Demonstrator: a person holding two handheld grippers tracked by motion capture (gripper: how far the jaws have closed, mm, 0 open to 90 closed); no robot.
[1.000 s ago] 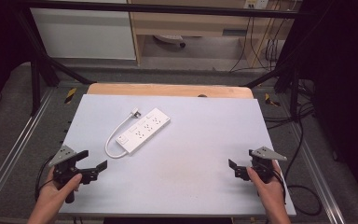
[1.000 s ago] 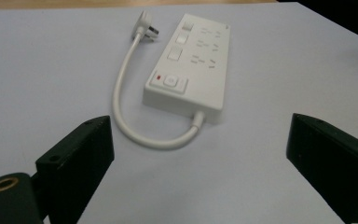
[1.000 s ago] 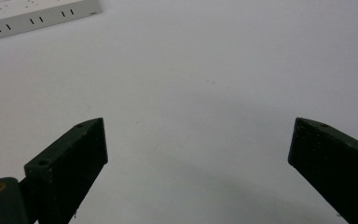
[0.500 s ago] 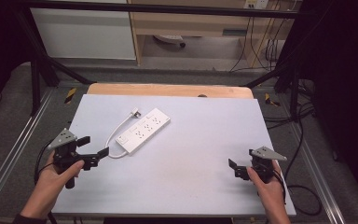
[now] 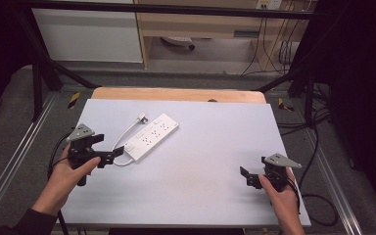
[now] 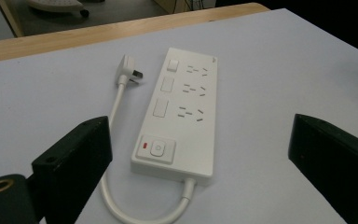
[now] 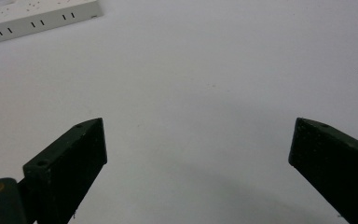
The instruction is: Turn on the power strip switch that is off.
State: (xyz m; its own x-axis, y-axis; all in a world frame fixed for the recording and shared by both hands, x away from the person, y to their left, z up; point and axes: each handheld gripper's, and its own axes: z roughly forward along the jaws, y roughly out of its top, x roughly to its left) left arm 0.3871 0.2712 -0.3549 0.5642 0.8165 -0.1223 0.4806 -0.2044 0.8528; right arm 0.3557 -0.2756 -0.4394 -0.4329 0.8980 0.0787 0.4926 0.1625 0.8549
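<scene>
Left tool (image 6: 198, 154), jaws wide apart, faces a flat white plastic power strip (image 6: 181, 112) on the pale tabletop (image 5: 215, 161); its view reveals the red-marked switch and looped cord. Right tool (image 5: 252, 175) gapes, well apart.

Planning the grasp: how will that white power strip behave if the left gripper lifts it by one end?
The power strip looks like a rigid, flat plastic bar, so it probably won't roll or sag. Its curled cord and plug lie loose and would likely dangle and drag.
</scene>
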